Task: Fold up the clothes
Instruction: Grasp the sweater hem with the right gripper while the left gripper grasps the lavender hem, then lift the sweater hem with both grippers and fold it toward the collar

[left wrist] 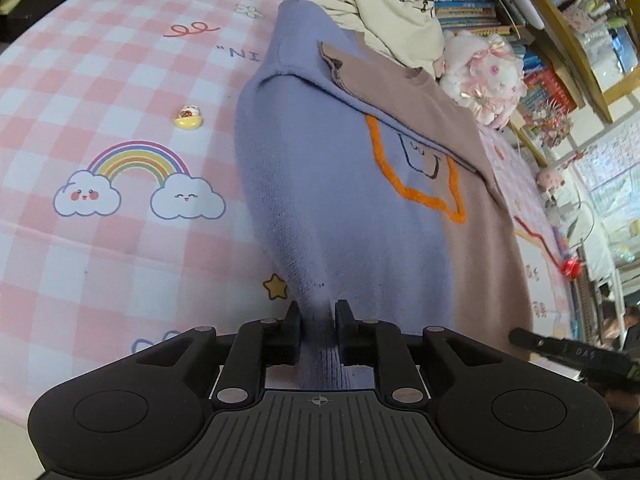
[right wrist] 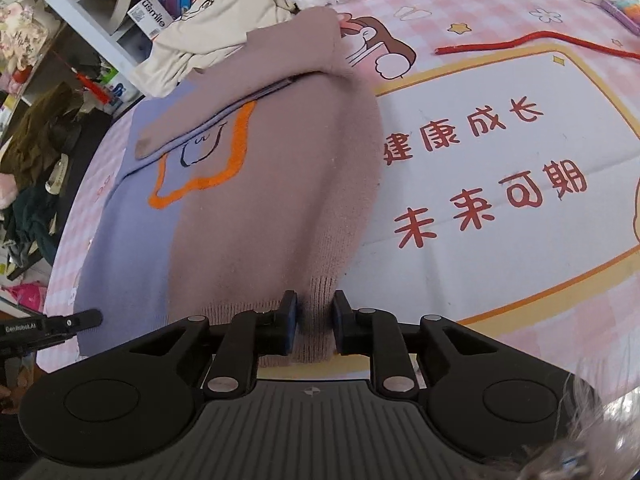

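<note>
While your left gripper was clenched on the lavender corner of the sweater's ribbed hem, the sweater stretched straight ahead of its fingers across the pink checked tablecloth. Ahead and right of that tool, both sleeves lay folded in over the chest, partly covering the orange outline motif. Off to the left of the fingers you had the printed rainbow and a small yellow trinket on the cloth; beyond the sweater's far end sat a cream garment, with a white and pink plush toy to the far right of it.

Your right gripper was likewise closed on fabric, pinching the mauve corner of the hem, the knit bunched between its pads. From that tool the sweater ran ahead and to the left, its mauve half directly in front, the lavender half further left. The mauve sleeve crossed the chest ahead. Right of the fingers lay the printed panel with red characters, and a red cord beyond it. The other gripper's tip showed at the left edge.
</note>
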{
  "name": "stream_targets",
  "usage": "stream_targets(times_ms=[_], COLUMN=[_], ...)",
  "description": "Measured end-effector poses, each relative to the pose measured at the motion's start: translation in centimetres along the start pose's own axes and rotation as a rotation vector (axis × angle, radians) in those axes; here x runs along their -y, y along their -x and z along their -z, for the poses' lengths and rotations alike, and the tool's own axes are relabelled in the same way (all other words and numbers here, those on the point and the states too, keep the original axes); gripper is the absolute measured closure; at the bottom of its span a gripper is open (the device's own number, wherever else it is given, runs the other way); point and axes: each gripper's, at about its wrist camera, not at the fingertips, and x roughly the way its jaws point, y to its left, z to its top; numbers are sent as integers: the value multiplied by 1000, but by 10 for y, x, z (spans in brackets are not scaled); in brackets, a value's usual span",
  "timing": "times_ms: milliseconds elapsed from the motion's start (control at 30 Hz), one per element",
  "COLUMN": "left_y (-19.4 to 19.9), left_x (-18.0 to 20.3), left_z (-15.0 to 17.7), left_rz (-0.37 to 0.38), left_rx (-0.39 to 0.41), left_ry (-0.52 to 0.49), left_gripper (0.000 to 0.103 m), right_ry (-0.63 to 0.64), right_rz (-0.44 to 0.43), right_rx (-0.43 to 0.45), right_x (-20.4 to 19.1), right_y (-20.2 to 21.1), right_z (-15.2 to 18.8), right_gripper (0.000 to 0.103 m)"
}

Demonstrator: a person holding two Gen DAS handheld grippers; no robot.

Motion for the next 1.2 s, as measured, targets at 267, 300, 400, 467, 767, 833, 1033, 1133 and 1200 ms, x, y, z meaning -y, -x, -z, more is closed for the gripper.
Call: stream_targets(times_ms=[267,300,400,467,767,833,1033,1133,1200], left_y=[13,17,26,31,45,54,62,53,41], left_x=[9,10,15,14,10,13,15,13,14], left_z=[4,6,10,15,16,2,-50,-70,-85], left_rz=[53,66,107,130,245,307,409,410,392], left_rx=[-25,-40,-84,-122,-119,-50,185,267,299], left_ry=[-76,-92,-139,-153,-84,-57,57,105,117], left_gripper=[95,95,95,95,96,96,96,96,96], right_ry=[12,14,9,-1,-156,-193,-258,-319,-325], right_rz=[-13,-16,-30,-35,-160,-229,-354,-392,-394], right_rx=[21,18,-20,-63,-89,-28,193,294,328], right_x=[1,1,5,9,16,16,16,19,17], right_y=[19,24,38,47,77,85,91,80,69], right_z=[0,1,8,16,16,2,-51,-75,-90], right_gripper=[93,93,93,93,93,93,93,93,93])
